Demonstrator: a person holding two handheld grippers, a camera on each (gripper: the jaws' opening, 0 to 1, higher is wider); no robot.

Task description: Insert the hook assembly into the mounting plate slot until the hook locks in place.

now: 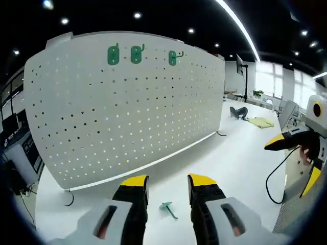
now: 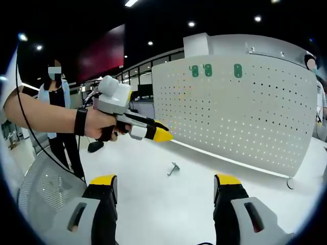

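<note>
The small teal-green metal hook assembly [image 1: 167,207] lies loose on the white tabletop [image 1: 240,158], just ahead of the left gripper [image 1: 167,185], whose yellow-tipped jaws stand apart and empty, straddling it as if lined up for a pick. In the right gripper view the hook [image 2: 173,168] sits at 12 o'clock from the right gripper [image 2: 166,179], also spread and holding nothing. The hook's long axis runs from about 11 to 5 o'clock in the left gripper view, broader head toward the white perforated pegboard mounting plate [image 1: 127,112]. 3 green hooks [image 1: 135,54] already hang along its top row, so the step in hand is probably grasping.
</note>
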